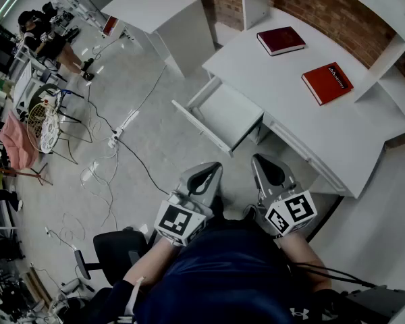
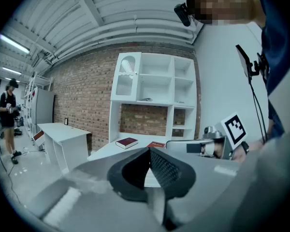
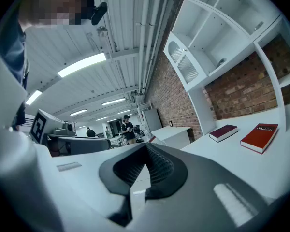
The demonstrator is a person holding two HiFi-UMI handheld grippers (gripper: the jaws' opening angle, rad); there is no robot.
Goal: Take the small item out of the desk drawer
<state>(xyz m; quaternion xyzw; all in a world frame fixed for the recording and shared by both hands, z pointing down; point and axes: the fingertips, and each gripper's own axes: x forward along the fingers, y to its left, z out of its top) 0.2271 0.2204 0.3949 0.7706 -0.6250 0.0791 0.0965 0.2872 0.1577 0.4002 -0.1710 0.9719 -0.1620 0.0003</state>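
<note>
The white desk has its drawer pulled out toward me; the part of its inside that shows is bare white, and I see no small item there. My left gripper and right gripper hang side by side close to my body, short of the drawer's front, pointing toward it. Both are shut with nothing between the jaws. In the left gripper view the fingertips meet at a point, and the same shows in the right gripper view.
A dark red book and a red book lie on the desk top. White shelves rise against the brick wall. A second white desk stands further back. Cables trail over the floor; a black chair is at my left.
</note>
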